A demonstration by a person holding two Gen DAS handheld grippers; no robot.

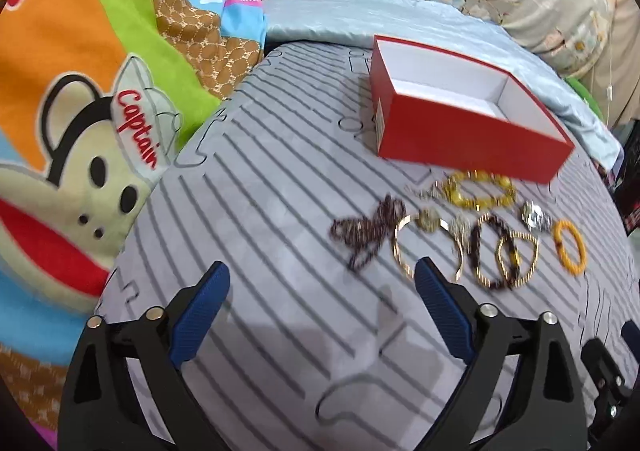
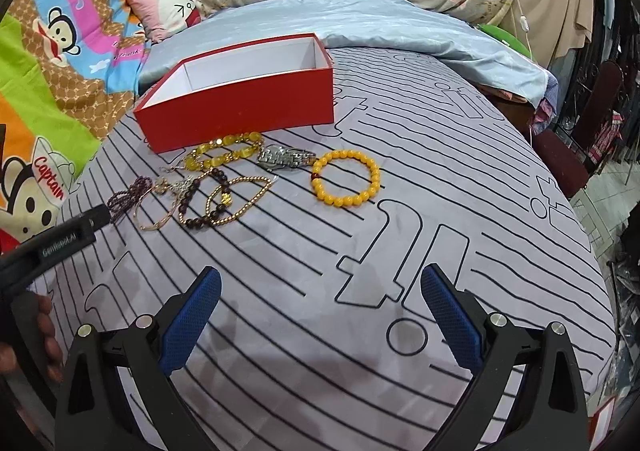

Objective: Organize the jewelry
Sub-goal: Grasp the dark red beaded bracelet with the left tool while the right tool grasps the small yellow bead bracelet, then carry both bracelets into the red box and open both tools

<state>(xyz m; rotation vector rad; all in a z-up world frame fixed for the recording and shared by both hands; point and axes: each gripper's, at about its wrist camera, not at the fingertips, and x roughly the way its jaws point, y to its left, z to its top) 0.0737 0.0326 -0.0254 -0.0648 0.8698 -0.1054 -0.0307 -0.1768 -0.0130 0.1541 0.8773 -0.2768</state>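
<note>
The red box (image 2: 240,107) sits on the striped bed cover (image 2: 400,251) and is empty inside. All the jewelry lies on the cover just in front of it, so I think nothing is put away yet and every piece is left to do.

The orange bead bracelet (image 2: 346,181) lies flat by itself, to the right of the pile. Near it is a silver watch (image 2: 286,158), close to the box. The yellow bead bracelet (image 2: 224,151) almost touches the box wall. The dark bead bracelet (image 2: 204,199), a gold chain (image 2: 240,199), a thin gold bangle (image 2: 158,217) and a purple bead string (image 2: 128,195) lie in a tangle.

The box's long side runs left to right, tilted a little up to the right in the right view.

The left tongs (image 1: 320,291) are wide and hold nothing. The right tongs (image 2: 320,291) are wide and hold nothing.
</note>
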